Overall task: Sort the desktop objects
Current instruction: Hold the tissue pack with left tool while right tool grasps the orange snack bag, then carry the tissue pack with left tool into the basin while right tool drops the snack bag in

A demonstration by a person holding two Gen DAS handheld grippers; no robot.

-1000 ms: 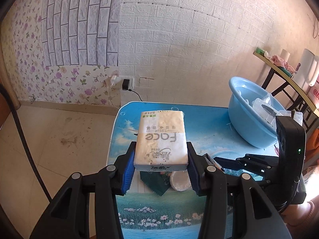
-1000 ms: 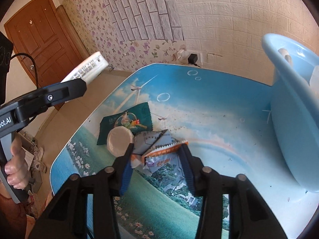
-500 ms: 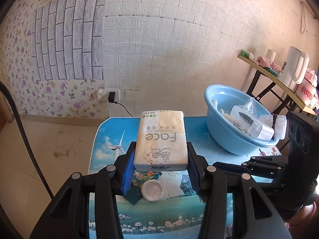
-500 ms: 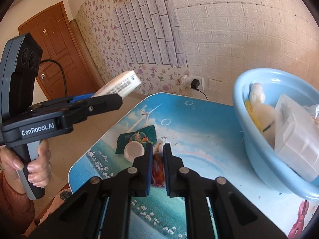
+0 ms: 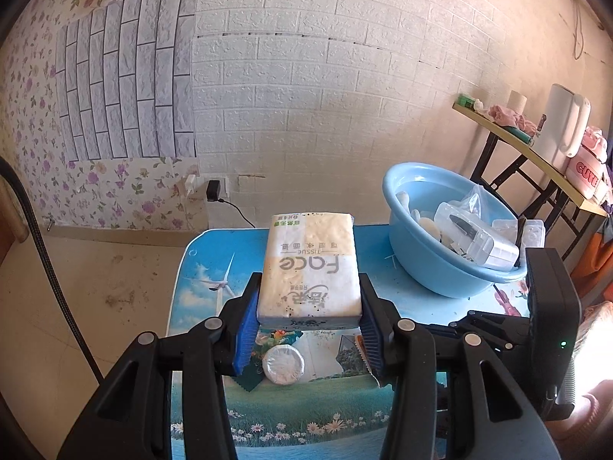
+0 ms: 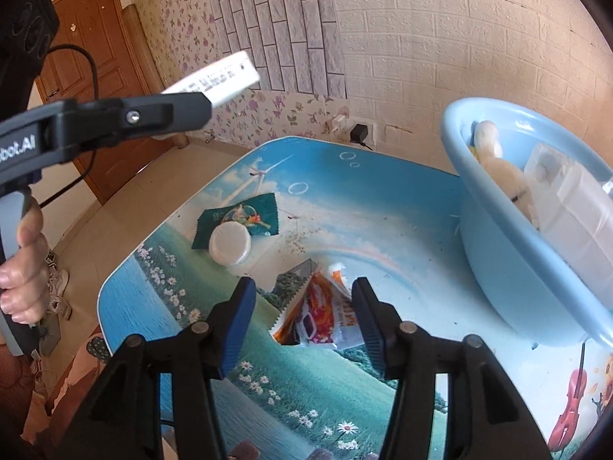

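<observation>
My left gripper [image 5: 306,322] is shut on a white tissue pack [image 5: 309,264] and holds it above the small picture-printed table [image 5: 199,268]. The pack also shows in the right wrist view [image 6: 218,78]. My right gripper [image 6: 302,306] is open, its fingers on either side of an orange snack packet [image 6: 322,314] that lies on the table. A green sachet [image 6: 245,214] and a round white lid [image 6: 230,243] lie to the left. A light blue basin [image 5: 433,253] holding several clear plastic items stands at the right.
A brick-pattern wall with a plugged-in charger [image 5: 213,191] rises behind the table. A folding side table [image 5: 536,161] with a kettle and cloths stands at the far right. A brown door [image 6: 95,88] is at the left, past tiled floor.
My right gripper was shut half a second ago and now stands open around the orange packet on the table. My left gripper, still holding the tissue pack, has risen and drawn back.
</observation>
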